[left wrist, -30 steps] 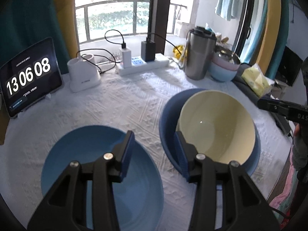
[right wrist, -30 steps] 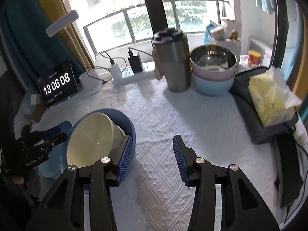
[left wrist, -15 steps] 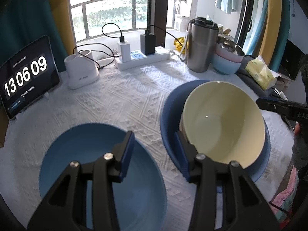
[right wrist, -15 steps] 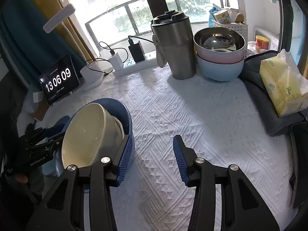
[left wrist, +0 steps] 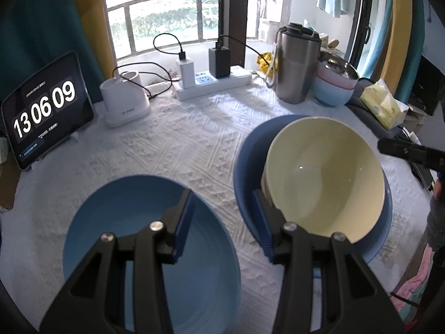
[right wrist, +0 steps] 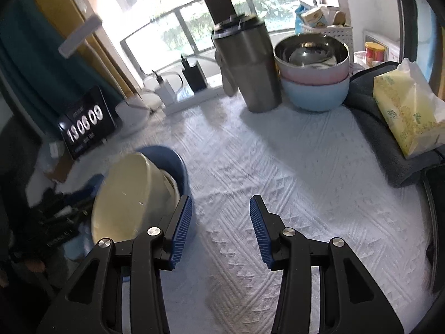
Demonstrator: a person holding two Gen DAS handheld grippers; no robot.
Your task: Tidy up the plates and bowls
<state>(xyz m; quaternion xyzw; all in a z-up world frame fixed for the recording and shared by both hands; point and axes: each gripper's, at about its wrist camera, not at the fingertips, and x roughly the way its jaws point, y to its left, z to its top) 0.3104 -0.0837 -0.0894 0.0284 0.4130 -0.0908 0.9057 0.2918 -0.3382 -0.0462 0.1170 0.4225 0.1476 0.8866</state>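
Observation:
A cream bowl [left wrist: 322, 172] leans tilted inside a dark blue bowl [left wrist: 246, 164] on the white tablecloth. To their left lies a wide blue plate [left wrist: 144, 253]. My left gripper [left wrist: 222, 220] hovers open over the plate's right rim, its right finger just before the dark blue bowl, and nothing is between its pads. In the right wrist view the cream bowl [right wrist: 125, 194] and dark blue bowl [right wrist: 171, 158] sit left of my right gripper [right wrist: 221, 225], which is open over bare cloth.
A steel bowl on pink and light blue bowls [right wrist: 314, 83] stands at the back right beside a steel jug [right wrist: 250, 64]. A tablet clock [left wrist: 44, 111], a white holder [left wrist: 125, 103] and a power strip [left wrist: 214, 83] line the back. A tissue pack [right wrist: 403, 114] lies on grey cloth.
The right wrist view has swung and blurred, with the bowls now lower and closer beside its left finger. The left gripper has barely moved. Both grippers keep the same opening.

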